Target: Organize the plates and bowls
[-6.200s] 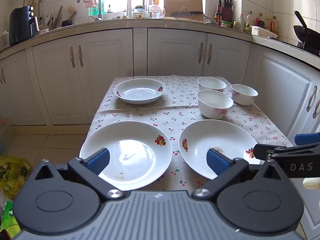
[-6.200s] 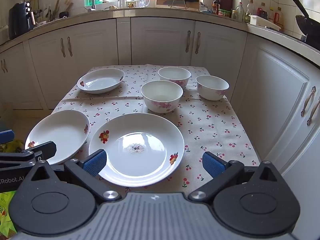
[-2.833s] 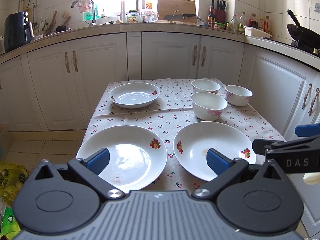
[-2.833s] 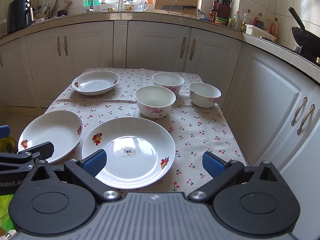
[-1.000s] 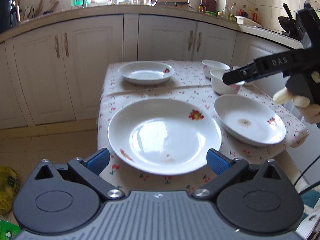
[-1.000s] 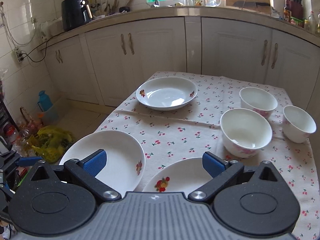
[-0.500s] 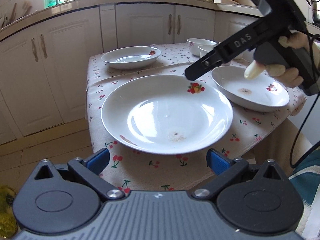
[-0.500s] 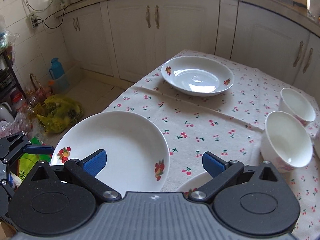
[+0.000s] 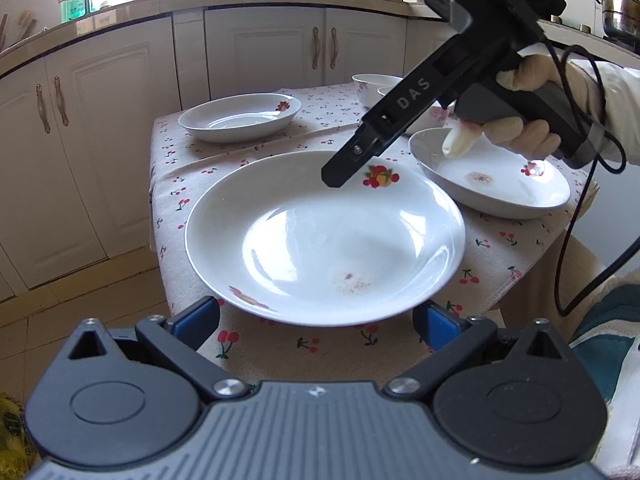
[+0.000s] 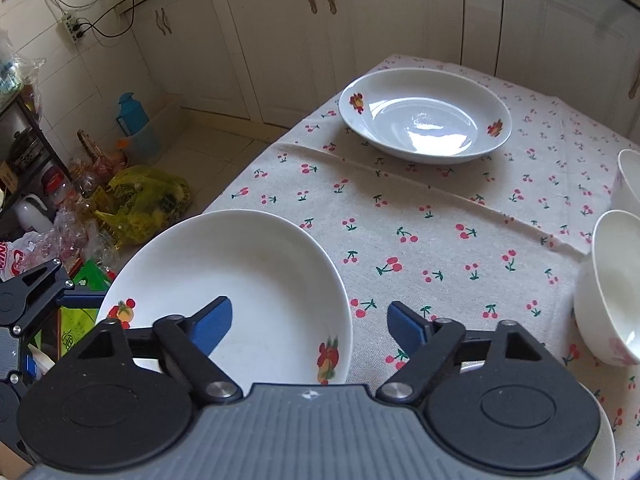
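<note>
Straddling the near rim of a large white ceramic plate with a red fruit motif, the left gripper is seen at six o'clock in the left wrist view, its blue-padded jaws spread wide to either side of the plate's edge with no pad pressed on it. The plate is laid at the near corner of a table covered by a beige cherry-print cloth. Above the plate's far rim, at about one o'clock, the black tip of the right gripper is held, and whether it touches the rim cannot be told. In the right wrist view its jaws are shown half-narrowed, having just been closing, with the plate's decorated rim between them and neither pad pressed on it. The tool is carried by a gloved right hand.

At two o'clock from the large plate, a second white plate with a brownish mark at its centre is set just beside it. Farther back, at eleven o'clock, a smaller white deep plate with fruit motifs is placed well apart. Toward one o'clock, white ceramic bowls with pink flowers are grouped, partly hidden by the right tool. Beyond the table, cream cabinet doors are seen under a worktop.
</note>
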{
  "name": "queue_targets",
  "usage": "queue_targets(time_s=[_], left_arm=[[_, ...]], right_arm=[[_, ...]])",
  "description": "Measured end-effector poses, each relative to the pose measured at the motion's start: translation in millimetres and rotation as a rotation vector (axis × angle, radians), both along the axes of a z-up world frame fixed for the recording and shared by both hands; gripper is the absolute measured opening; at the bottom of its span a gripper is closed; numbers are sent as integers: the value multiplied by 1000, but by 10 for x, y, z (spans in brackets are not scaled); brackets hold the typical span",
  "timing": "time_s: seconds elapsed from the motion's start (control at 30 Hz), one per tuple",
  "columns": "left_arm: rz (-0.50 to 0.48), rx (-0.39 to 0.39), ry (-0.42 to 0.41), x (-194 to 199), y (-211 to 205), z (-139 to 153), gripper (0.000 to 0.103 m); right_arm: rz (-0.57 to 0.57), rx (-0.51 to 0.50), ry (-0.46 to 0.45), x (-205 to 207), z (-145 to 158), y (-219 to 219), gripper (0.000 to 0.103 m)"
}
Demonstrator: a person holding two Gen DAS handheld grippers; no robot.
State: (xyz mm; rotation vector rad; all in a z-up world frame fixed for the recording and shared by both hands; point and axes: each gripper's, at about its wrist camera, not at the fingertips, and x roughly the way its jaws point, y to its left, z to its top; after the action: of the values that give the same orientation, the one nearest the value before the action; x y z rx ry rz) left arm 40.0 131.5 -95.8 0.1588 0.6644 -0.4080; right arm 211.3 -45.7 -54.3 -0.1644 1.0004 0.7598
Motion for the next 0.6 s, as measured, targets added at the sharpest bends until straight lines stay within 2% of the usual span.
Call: queue_targets(time_s=[0.17,0.33,0.6], left_arm=[[-20,10,6,33,-3,-6,102],[-39,18,12,62,-15,-3,102],[-66,20,28,94,-12,5,102]], right_arm=[[26,-6,31,58,-49,40,68],[49,5,63,101,-60,74,59],[66,24,107,192,-77,65,57]])
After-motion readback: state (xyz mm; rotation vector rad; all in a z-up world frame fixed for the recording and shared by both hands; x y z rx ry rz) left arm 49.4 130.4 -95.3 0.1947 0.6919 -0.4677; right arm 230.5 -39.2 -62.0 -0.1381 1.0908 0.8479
